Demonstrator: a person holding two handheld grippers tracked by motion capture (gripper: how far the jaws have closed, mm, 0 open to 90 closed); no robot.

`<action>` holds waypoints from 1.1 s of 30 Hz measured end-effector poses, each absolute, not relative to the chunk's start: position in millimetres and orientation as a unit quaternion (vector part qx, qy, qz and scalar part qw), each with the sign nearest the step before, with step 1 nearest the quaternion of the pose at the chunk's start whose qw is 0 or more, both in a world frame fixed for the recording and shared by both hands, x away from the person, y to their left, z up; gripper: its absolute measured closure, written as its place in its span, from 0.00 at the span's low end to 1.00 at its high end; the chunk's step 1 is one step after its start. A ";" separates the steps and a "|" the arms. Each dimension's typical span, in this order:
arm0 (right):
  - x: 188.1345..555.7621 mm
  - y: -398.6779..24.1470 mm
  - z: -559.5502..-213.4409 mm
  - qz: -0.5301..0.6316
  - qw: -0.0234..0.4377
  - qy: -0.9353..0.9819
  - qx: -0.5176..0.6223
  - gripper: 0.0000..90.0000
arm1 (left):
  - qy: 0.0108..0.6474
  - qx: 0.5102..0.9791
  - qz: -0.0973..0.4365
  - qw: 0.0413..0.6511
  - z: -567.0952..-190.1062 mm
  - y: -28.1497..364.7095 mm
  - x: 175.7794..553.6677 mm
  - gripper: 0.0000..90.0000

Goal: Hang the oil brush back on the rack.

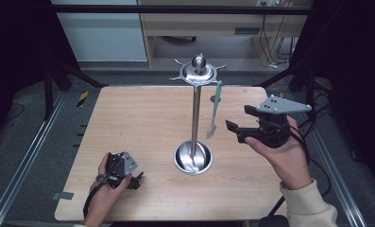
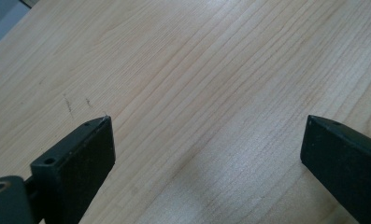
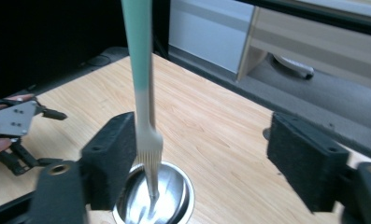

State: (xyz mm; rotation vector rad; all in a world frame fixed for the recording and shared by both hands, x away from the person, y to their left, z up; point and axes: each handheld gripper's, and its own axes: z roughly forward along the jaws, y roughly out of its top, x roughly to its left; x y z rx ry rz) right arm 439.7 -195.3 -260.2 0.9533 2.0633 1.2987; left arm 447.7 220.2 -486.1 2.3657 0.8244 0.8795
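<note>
Beside the steel stand, the brush hangs upright, just left of the right claw, which gapes wide, gripping nothing; left claw rests wide on the worktop.

Glossy metal stand on a matt, smooth pale wood table.

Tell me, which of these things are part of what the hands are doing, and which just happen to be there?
Part of the job:
- green-handled brush, hanging from the metal stand
- right gripper, jaws open beside the brush

Just there:
- left gripper, open, resting on the wooden table
- cabinet behind the table
</note>
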 end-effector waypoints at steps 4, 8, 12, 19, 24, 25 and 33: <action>443.2 -197.8 -262.4 0.470 0.266 0.758 0.364 0.21 | 0.301 0.865 0.321 0.241 -486.2 220.1 447.7 0.03; 445.3 -200.2 -264.0 0.467 0.271 0.755 0.373 0.18 | 0.302 0.865 0.321 0.241 -486.2 220.1 447.7 0.03; 445.0 -204.0 -264.0 0.467 0.271 0.753 0.376 0.16 | 0.301 0.865 0.321 0.241 -486.2 220.2 447.6 0.03; 443.4 -213.8 -265.1 0.465 0.274 0.749 0.384 0.14 | 0.301 0.865 0.321 0.241 -486.3 219.6 447.5 0.03; 442.3 -222.3 -266.6 0.464 0.278 0.744 0.392 0.12 | 0.302 0.865 0.321 0.240 -486.2 220.1 447.6 0.03; 442.0 -223.8 -267.2 0.463 0.278 0.744 0.394 0.12 | 0.301 0.865 0.322 0.241 -485.9 220.0 447.5 0.03; 439.6 -234.0 -281.4 0.450 0.276 0.747 0.403 0.10 | 0.302 0.864 0.322 0.241 -486.0 219.9 447.6 0.03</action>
